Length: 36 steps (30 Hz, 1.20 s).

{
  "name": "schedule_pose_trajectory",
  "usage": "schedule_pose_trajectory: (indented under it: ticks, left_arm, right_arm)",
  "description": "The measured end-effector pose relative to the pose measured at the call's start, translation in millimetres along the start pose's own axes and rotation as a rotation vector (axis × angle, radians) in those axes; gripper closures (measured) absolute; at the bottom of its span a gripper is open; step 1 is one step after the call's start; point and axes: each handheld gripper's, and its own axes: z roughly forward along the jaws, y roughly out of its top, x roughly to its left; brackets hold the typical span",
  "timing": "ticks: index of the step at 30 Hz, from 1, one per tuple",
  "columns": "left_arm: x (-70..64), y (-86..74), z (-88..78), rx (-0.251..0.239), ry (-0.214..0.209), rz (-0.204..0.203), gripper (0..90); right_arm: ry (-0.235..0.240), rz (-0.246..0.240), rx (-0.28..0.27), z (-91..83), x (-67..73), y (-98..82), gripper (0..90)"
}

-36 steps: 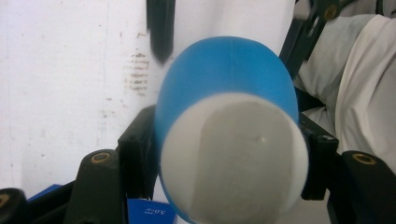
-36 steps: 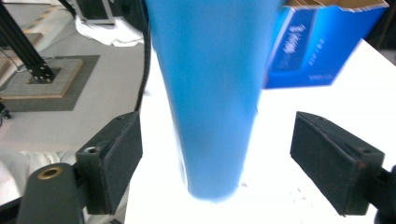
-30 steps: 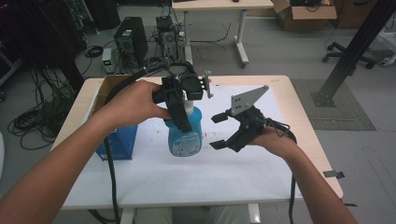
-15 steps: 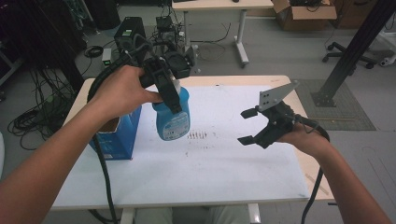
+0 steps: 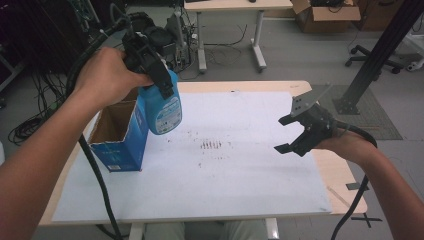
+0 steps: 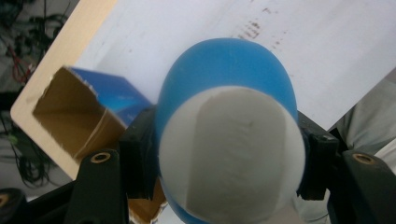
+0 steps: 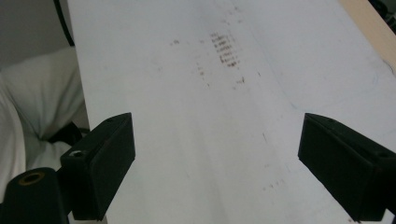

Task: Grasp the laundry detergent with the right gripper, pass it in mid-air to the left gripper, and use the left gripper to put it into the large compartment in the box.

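Note:
A blue bottle [image 5: 164,114] with a pale base [image 6: 229,154] hangs tilted in the air, its lower end beside the top of an open blue cardboard box [image 5: 117,135] at the table's left. My left gripper [image 5: 163,89] is shut on the bottle, with a jaw pressing each side of it [image 6: 229,93]. In the left gripper view the box's brown inside [image 6: 70,107] lies below and to the left. My right gripper [image 5: 283,135] hovers over the table's right side, open; its jaws [image 7: 215,163] have just been opening, with nothing between them.
A white sheet [image 5: 225,180] covers the wooden table [image 5: 345,180], with small brown stains [image 5: 211,145] near its middle [image 7: 224,49]. Cables trail from both grippers. Behind the table stand a desk [image 5: 230,10], a cardboard box [image 5: 325,10] and a black post [image 5: 380,50].
The left hand has lifted the bottle up and leftward, from the table's middle to beside the box. The right gripper has moved right, away from the bottle, and its jaws stand wider.

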Motion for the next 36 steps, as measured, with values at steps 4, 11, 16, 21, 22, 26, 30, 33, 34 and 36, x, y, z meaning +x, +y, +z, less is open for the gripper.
schedule_pose_trajectory:
  ticks: [4, 11, 16, 21, 22, 26, 30, 33, 34, 36]
  left_arm:
    - [11.8, -3.9, -0.6, 0.007, 0.006, -0.055, 37.8]
    - [33.2, -12.4, -9.5, -0.010, 0.031, -0.177, 37.8]
    - [47.0, -17.1, -16.2, -0.007, 0.057, -0.263, 37.9]
    - [62.7, -23.9, -20.6, 0.001, 0.078, -0.351, 37.8]
    - [64.7, -25.1, -20.9, 0.002, 0.081, -0.364, 37.9]
    - [73.8, -31.6, -21.3, 0.000, 0.097, -0.419, 37.8]
    - [81.7, -38.6, -20.8, -0.008, 0.113, -0.473, 37.8]
    - [87.2, -44.0, -18.7, -0.012, 0.121, -0.504, 37.8]
    - [88.9, -45.7, -17.8, -0.012, 0.123, -0.512, 37.8]
    - [91.5, -48.7, -15.7, -0.014, 0.126, -0.526, 37.8]
  right_arm:
    - [-0.017, 0.001, 0.055, -1.8, -2.8, -2.6, 10.4]
    - [-0.040, 0.012, 0.118, -5.4, -8.9, -10.7, 10.3]
    - [-0.051, 0.018, 0.133, -7.5, -11.1, -17.1, 10.6]
    - [-0.057, 0.022, 0.136, -10.2, -12.5, -21.9, 10.7]
    - [-0.058, 0.022, 0.135, -11.1, -12.5, -22.8, 10.8]
    - [-0.058, 0.023, 0.135, -12.7, -12.9, -25.6, 11.1]
    - [-0.061, 0.025, 0.136, -13.2, -13.7, -27.5, 11.1]
    - [-0.060, 0.025, 0.140, -12.8, -13.8, -28.4, 11.0]
    - [-0.061, 0.025, 0.143, -13.0, -14.1, -28.8, 11.0]
    - [-0.062, 0.028, 0.139, -13.7, -14.8, -29.6, 11.0]
